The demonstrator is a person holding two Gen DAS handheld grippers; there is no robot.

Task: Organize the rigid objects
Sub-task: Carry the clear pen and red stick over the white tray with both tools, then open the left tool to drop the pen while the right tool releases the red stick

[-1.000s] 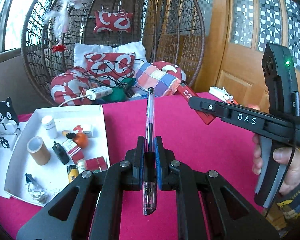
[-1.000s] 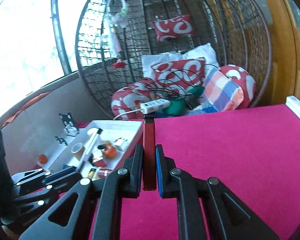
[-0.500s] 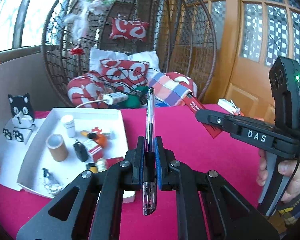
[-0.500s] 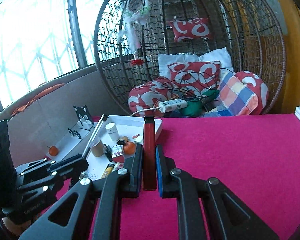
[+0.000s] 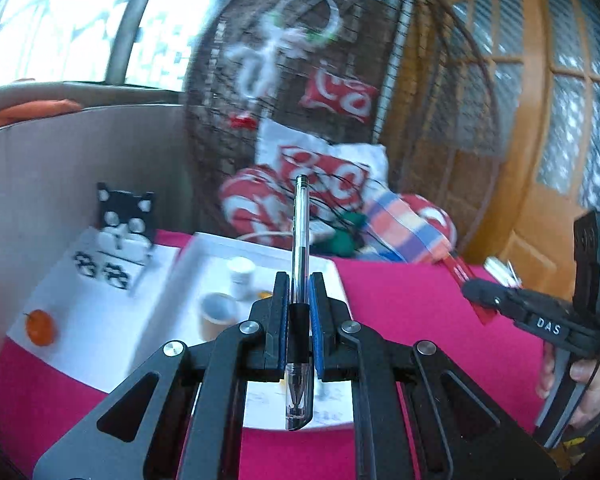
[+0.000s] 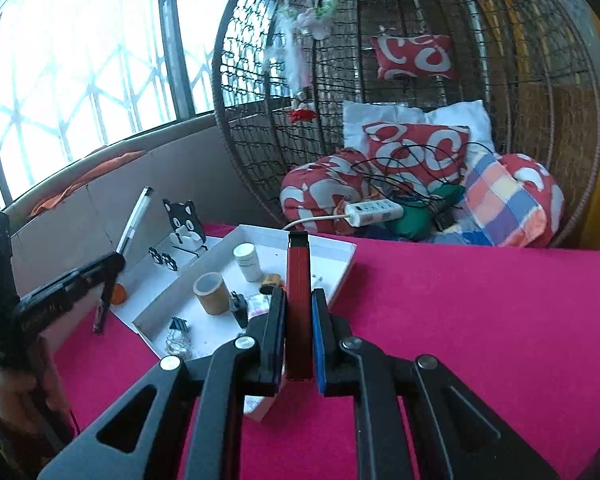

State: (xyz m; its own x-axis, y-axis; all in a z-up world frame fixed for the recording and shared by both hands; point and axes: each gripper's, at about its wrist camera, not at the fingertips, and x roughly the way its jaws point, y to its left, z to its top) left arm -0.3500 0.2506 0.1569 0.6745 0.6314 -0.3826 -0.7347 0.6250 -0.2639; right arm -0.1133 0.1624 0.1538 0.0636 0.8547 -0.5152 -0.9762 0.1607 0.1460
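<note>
My left gripper [image 5: 299, 282] is shut on a clear pen [image 5: 301, 236] that sticks out past the fingertips, its capped end toward me. It hangs over the near part of the white tray [image 5: 342, 280]. My right gripper [image 6: 298, 298] is shut on a flat dark red box [image 6: 298, 268], over the tray's near right edge [image 6: 346, 270]. In the tray lie a white bottle [image 6: 247, 262], a cardboard tube [image 6: 210, 294], a small black bottle [image 6: 238, 308] and other small items. The right wrist view shows the left gripper [image 6: 114, 260] and its pen [image 6: 134, 216] at the left.
A cat-shaped stand [image 6: 182, 220] and a small orange ball [image 5: 40, 327] sit on white sheets left of the tray. The table has a magenta cloth [image 6: 460, 320]. A wicker egg chair [image 6: 540, 120] with cushions and a power strip [image 6: 374, 212] stands behind; a cardboard wall [image 5: 60, 168] is left.
Both grippers have swung left toward the tray, the left one farther, so it now hangs over the tray. The pen and red box are still held.
</note>
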